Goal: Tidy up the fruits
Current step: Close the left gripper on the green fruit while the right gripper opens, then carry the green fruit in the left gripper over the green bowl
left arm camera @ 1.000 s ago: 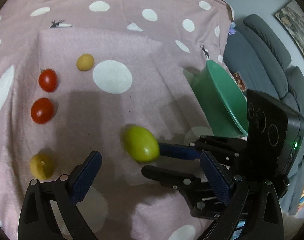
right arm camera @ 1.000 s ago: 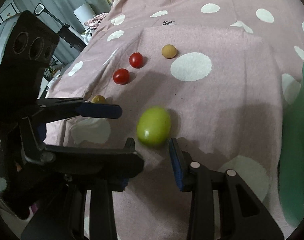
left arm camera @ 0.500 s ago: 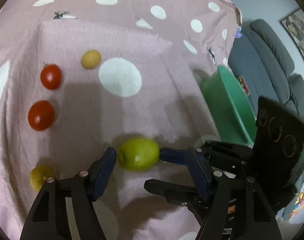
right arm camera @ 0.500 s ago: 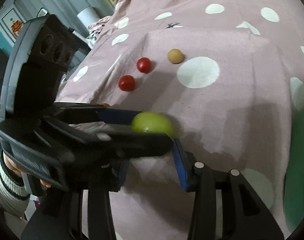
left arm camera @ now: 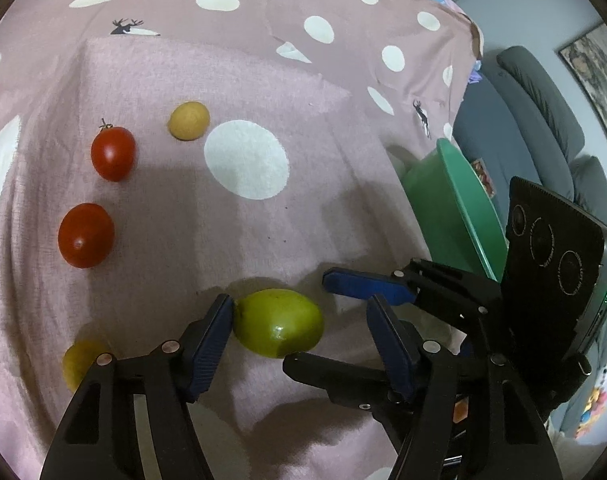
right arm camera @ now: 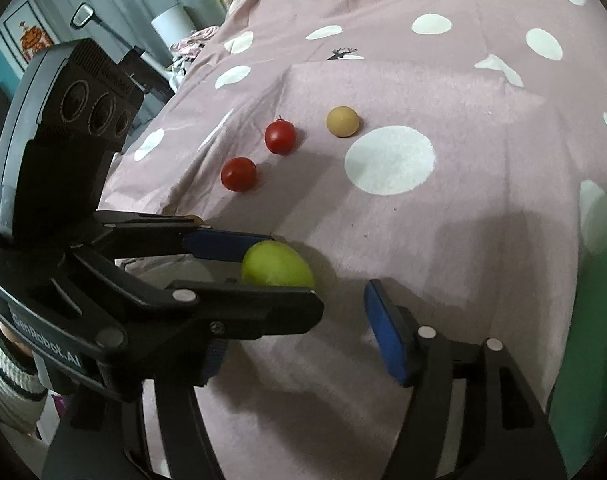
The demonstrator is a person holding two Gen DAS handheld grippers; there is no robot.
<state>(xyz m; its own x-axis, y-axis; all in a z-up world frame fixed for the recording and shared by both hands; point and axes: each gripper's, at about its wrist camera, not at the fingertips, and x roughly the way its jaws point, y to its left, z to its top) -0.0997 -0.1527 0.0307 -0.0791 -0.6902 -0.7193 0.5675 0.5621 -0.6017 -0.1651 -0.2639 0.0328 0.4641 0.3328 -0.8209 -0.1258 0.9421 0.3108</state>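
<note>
A green oval fruit lies on the pink dotted cloth between the fingers of my left gripper. Its jaws are closing: the left pad touches the fruit and the right pad stands a little off it. My right gripper comes in from the right with its jaws opening, and it grips nothing. From the right wrist, the green fruit shows between the left gripper's fingers. Two red tomatoes, a tan fruit and a yellow fruit lie to the left.
A green bowl stands at the cloth's right side, close behind the right gripper. A grey sofa lies beyond it. In the right wrist view, a hand in a striped sleeve holds the left gripper.
The left jaws have narrowed around the green fruit, which now sits against the left pad. The right jaws have widened and stand off the fruit.
</note>
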